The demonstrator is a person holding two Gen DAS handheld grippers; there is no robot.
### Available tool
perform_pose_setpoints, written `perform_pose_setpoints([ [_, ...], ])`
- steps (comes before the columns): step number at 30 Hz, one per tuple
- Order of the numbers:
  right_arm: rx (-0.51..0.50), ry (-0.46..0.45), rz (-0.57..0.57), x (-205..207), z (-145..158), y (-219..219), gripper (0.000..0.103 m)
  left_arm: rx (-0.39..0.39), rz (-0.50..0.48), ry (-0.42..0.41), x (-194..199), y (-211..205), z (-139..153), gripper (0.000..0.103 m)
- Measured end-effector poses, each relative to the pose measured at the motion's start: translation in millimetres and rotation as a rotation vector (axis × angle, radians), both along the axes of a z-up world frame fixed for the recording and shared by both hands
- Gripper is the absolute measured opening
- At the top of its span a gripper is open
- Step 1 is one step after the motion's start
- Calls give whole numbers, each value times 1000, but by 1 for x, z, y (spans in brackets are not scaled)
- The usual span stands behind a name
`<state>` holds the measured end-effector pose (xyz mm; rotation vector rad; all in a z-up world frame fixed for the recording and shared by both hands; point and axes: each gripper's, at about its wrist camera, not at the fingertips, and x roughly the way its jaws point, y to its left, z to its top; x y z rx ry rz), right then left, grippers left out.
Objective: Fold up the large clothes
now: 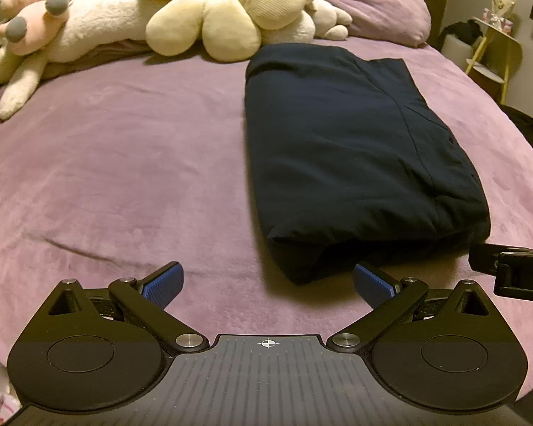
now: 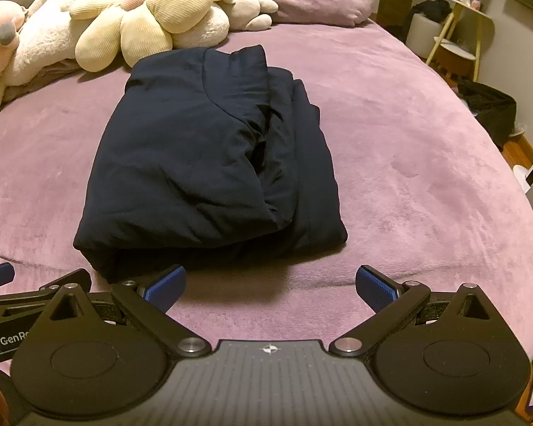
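navy fabric, the folded garment (image 2: 209, 163) lies on the purple bed (image 2: 408, 177), long axis running 6 to 12 o'clock. its near end sits at 11 o'clock just ahead of the right hand-held gripper (image 2: 270, 285), and at 1 o'clock of the left hand-held gripper (image 1: 268, 284). both are spread wide, empty. the right looks nearer, judging by centring.

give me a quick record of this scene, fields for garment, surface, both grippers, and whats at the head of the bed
garment: dark navy garment, folded into a long bundle
surface: purple plush bedspread
left gripper: open, empty, near the bundle's near end
right gripper: open, empty, not touching the bundle
head of bed: cream flower cushion, white plush toy, purple pillow
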<state>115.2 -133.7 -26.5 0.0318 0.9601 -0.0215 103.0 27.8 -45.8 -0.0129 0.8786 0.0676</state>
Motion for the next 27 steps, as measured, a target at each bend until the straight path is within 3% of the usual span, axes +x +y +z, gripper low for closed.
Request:
perform_pose_setpoints([
  [27, 9, -11, -16, -1, 2, -2, 102, -5, -22, 9, 3, -1, 3, 103],
])
